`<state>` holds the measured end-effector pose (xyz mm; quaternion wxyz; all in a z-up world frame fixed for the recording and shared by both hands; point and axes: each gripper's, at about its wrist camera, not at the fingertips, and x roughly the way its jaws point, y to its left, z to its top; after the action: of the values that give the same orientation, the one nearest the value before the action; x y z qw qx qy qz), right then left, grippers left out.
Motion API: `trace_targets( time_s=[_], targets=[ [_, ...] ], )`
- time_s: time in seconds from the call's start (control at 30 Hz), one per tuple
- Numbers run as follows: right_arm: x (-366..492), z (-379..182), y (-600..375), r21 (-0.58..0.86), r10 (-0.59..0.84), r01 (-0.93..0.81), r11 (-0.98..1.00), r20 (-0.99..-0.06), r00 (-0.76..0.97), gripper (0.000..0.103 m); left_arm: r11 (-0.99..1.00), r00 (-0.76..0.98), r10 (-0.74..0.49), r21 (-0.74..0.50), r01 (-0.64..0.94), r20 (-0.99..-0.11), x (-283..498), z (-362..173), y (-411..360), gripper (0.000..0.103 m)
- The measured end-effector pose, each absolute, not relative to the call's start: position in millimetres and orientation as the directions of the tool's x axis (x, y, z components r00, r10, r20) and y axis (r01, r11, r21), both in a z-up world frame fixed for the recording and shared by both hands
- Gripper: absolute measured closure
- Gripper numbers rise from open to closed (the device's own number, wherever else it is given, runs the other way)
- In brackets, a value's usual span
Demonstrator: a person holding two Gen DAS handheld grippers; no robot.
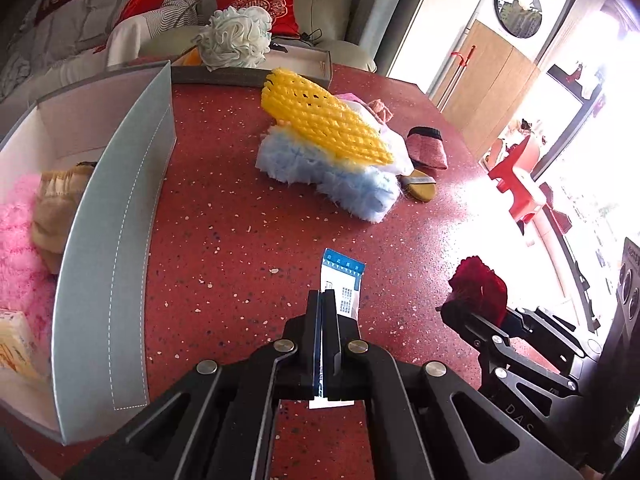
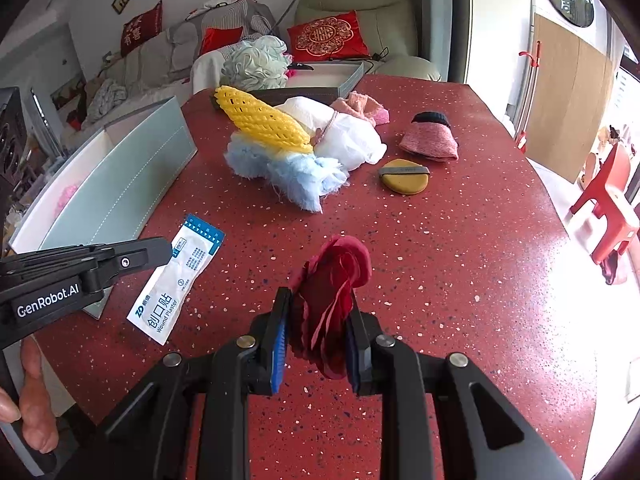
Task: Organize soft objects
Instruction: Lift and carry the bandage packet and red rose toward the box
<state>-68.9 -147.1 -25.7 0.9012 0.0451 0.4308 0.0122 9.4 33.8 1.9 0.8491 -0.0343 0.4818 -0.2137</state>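
Holding two items at once: left gripper (image 1: pixel 324 300) is pinched tight on a wound plaster packet (image 2: pixel 176 282), right gripper (image 2: pixel 318 320) is clamped on a crumpled dark red fabric flower (image 2: pixel 334 276). Both are lifted above the red table (image 2: pixel 460 260), near side of the grey box (image 1: pixel 116 216).

Done so far, judging from the box: a pink fluffy piece (image 1: pixel 18 240) and a tan cloth (image 1: pixel 56 208) sit inside it. A bath pouf (image 1: pixel 234 38) rests in the shallow tray (image 1: pixel 312 66) beyond the box.

Left: a pile right of the box, well apart from it, with yellow foam net (image 1: pixel 324 120) on top of blue fluffy cloth (image 1: pixel 340 184) and white fabric (image 2: pixel 352 140). Past that pile are a pink sock (image 2: pixel 430 142) and a round powder puff (image 2: pixel 404 178).

Roughly a third done, I'd say.
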Motion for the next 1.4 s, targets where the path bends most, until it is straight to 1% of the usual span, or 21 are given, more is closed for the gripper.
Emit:
trace_targets(
  time_s=[0.23,0.4,0.87,1.17,1.4],
  targets=[
    [-71,-20,-131,0.083,0.072,-0.013,0.996,-0.768,0.636,0.078,0.929,0.462,-0.329,-0.195,0.314,-0.824,9,5,38,0.103],
    [-76,-24,-133,0.099,0.068,0.015,0.995,-0.776,0.627,0.078,0.935,0.462,-0.291,-0.148,0.322,-0.837,7,2,36,0.103],
    [-98,-38,-135,0.104,0.034,0.081,0.991,-0.796,0.605,0.078,0.933,0.444,-0.265,-0.111,0.343,-0.856,-15,-14,38,0.103],
    [-116,-35,-136,0.086,0.0,0.111,0.99,-0.792,0.61,0.078,0.921,0.419,-0.286,-0.127,0.368,-0.862,-33,-21,36,0.103],
    [-125,-36,-129,0.082,0.001,0.104,0.991,-0.791,0.612,0.078,0.919,0.42,-0.299,-0.14,0.368,-0.857,-41,-19,38,0.103]
  ],
)
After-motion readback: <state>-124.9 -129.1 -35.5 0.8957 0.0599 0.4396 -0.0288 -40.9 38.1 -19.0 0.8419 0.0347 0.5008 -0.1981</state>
